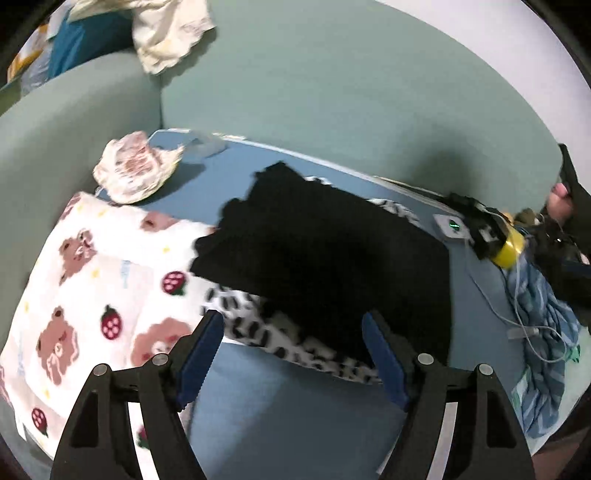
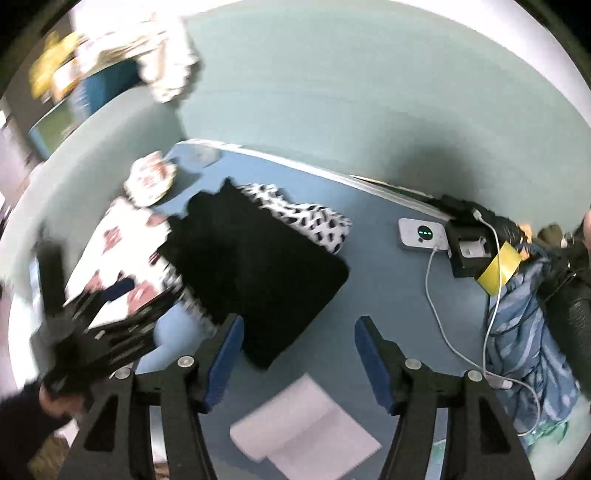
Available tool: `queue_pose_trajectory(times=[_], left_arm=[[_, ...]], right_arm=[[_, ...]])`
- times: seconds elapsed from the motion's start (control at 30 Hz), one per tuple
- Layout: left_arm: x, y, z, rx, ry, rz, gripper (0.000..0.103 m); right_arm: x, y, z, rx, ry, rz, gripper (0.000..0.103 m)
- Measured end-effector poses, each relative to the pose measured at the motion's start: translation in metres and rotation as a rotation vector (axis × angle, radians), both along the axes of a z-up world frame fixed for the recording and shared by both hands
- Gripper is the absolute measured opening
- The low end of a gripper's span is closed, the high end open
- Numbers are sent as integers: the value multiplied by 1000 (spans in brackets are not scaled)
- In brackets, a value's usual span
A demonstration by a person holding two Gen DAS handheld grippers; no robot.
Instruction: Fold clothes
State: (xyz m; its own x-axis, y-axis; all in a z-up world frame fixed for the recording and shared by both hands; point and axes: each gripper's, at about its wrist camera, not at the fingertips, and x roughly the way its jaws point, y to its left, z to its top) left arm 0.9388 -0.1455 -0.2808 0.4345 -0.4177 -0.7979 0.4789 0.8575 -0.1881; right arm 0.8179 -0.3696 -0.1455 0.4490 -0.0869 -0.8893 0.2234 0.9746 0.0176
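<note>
On the left of the blue mat [image 1: 258,387] that covers the sofa seat, a white blanket printed with bears and strawberries [image 1: 92,295] lies spread flat, looking laid out rather than folded. Behind it, near the sofa's [image 1: 332,74] arm, sits a small crumpled pink-and-white cloth [image 1: 136,170], plainly untouched. A pale garment [image 1: 166,29] hangs over the sofa back, also waiting.

In the middle lies the piece that looks finished: a black garment [image 1: 325,258] folded into a neat flat rectangle, resting on top of a black-and-white spotted cloth [image 1: 258,328] whose edges peek out on both sides. From the right wrist view the black garment [image 2: 258,273] shows square corners and a smooth face, so I judge that fold done.

The left tool [image 1: 293,354] hovers just in front of the pile, its blue pads spread wide with nothing between them. The right tool [image 2: 299,358] is likewise parted and empty, above bare mat, with a folded white paper or cloth [image 2: 306,432] lying below it.

Further right, a white charger [image 2: 421,234] and cable [image 2: 439,317] lie on the mat, and a crumpled blue striped garment [image 2: 524,350] is heaped at the edge, still unfolded.

By my reckoning one item is folded, and several remain: the blue heap, the pink cloth, the pale garment, perhaps the blanket
</note>
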Motion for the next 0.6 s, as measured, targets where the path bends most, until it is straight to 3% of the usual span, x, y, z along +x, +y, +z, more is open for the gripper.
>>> queue_pose_trajectory(times=[0.13,0.23,0.5,0.6], left_arm=[[-1,-33,-1,60,1,26,79],[-8,-28,10,81,-37,22,80],[-19,-28,39,96,-69,1,82],[-22,-27,45,107,-73,12,83]], right_arm=[[-30,9,8,-19,-23,43,72],[-42,9,6,-49,-48,40,77],[-60,-8,13,12,-76,-35,85],[-64,0,18,3,-103,1,95]])
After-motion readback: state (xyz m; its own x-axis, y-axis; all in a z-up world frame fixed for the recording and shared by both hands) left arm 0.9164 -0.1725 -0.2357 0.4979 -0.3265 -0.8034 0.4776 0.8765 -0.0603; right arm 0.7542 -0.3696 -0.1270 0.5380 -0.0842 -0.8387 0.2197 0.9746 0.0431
